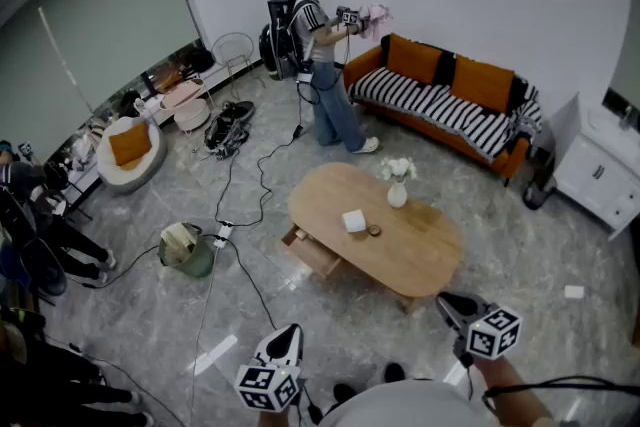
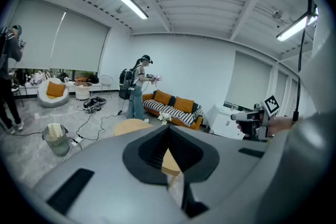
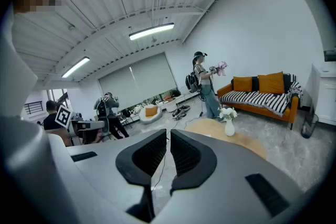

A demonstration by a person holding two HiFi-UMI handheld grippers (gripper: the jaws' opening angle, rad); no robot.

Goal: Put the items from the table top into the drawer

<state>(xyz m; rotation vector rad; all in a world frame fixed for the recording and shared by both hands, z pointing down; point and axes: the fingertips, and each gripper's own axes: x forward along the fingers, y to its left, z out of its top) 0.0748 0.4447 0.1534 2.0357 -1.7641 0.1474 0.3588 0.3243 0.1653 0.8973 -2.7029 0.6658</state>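
Both grippers are hanging well short of the table (image 1: pixel 425 260), and neither is carrying anything. The left gripper (image 1: pixel 288 331) is showing its jaw tips meeting on air, and the right gripper (image 3: pixel 169 136) is all but pressed together. The white box (image 1: pixel 353 221) and a small round item (image 1: pixel 373 230) are lying mid-table, with the vase (image 1: pixel 397 194) just behind them. The drawer (image 1: pixel 312 253) is standing open under the table's left end. The approach is probably best made by spreading one pair of jaws early and coming in low over the table's near edge, keeping clear of the vase.
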